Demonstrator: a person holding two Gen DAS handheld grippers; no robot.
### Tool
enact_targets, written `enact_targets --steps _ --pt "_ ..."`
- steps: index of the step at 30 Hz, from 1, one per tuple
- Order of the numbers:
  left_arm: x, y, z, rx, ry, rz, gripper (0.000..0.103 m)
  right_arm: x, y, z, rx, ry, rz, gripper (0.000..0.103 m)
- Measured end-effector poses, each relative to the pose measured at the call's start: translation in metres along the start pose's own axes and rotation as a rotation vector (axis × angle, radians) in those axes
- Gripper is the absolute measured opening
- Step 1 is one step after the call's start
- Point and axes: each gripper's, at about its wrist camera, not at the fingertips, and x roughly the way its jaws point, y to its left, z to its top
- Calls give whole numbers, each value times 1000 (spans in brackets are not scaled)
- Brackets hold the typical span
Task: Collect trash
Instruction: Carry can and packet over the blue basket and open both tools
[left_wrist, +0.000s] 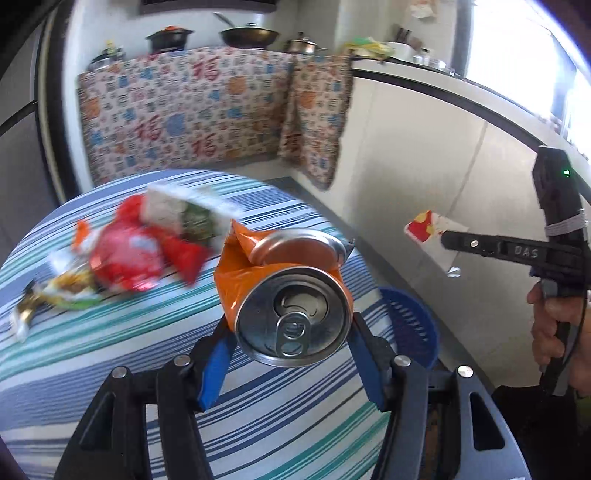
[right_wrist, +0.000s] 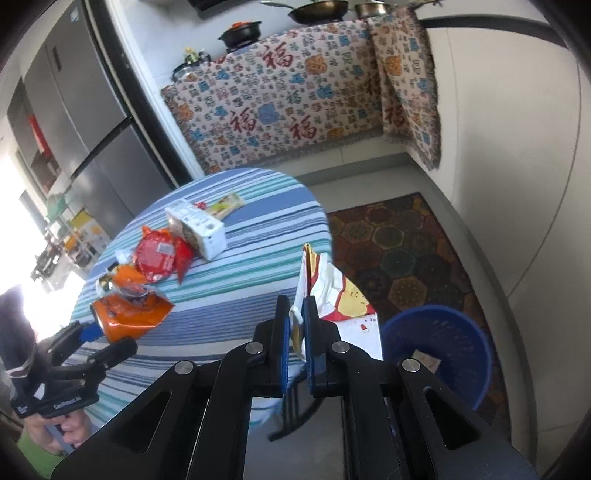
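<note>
While the left claw (left_wrist: 291, 332) holds the squashed orange can (left_wrist: 291, 295) and the right claw (right_wrist: 295, 317) pinches a thin wrapper (right_wrist: 332, 291) above the bench (right_wrist: 258, 221), either could slip out and miss the blue bin (right_wrist: 443, 332), since both grips look small.

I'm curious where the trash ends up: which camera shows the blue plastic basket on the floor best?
The right wrist view: the blue plastic basket shows its whole open mouth and something lying inside. The left wrist view catches only part of its rim behind the striped table's edge.
</note>
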Motion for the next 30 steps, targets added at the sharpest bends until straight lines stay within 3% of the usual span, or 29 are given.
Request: enact_targets --steps 7,14,17,20,26,30 --pt "52 -77 28 82 33 -125 61 -6 -87 2 180 46 -29 6" --pt "121 -138 31 117 112 -152 61 2 -149 0 310 82 -58 6" --pt "147 -153 29 126 145 -153 58 9 -162 -4 320 92 -83 6" --pt "171 -164 25 136 193 -162 33 17 -178 -10 345 114 -92 6" --pt "221 -172 11 140 277 -159 32 29 -202 -16 404 149 -89 7" --pt "234 -165 9 141 292 -153 32 33 -206 -19 420 170 -80 8"
